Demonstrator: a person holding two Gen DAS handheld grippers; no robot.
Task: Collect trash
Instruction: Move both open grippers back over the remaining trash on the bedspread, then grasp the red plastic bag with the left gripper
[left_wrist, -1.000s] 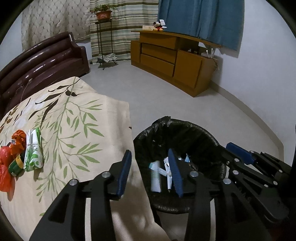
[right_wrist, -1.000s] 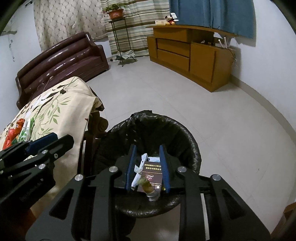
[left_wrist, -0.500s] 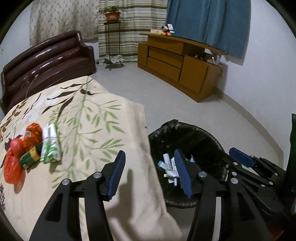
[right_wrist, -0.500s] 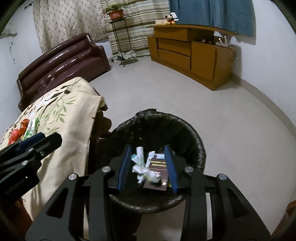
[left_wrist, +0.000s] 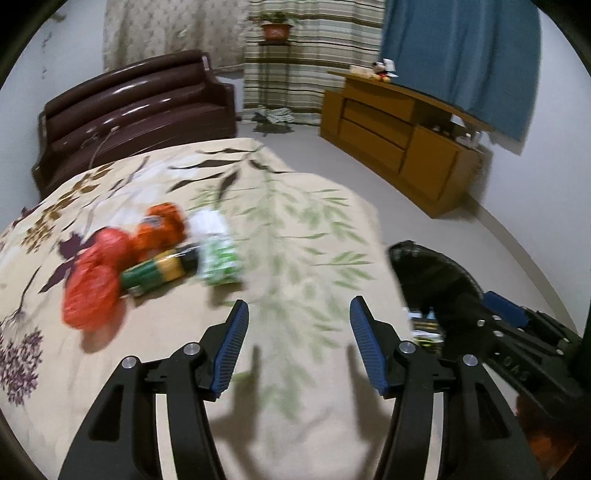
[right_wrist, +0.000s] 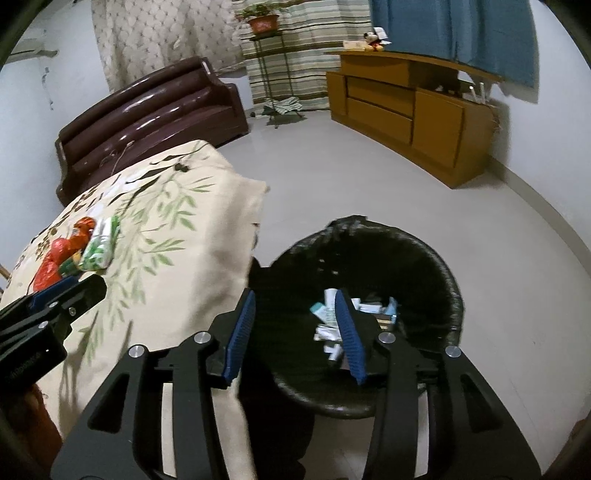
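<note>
Blue-padded left tongs hang over the tabletop, which wears a cream cloth with green leaves. Their jaws are apart and opening wider, and nothing is between them. The trash still to collect lies in a little pile ahead and to the left: a red crumpled wrapper, an orange wrapper, a green and yellow packet and a green and white packet. They touch each other.

The right tongs hang over the black bin, jaws apart and opening, with nothing between them. White bits of trash already lie inside the bin.

The next job looks like fetching one piece from the pile. A good way would be to pick the green and white packet first, since it lies nearest, put one pad on each side, and squeeze only that one so the others do not get dragged along.
</note>
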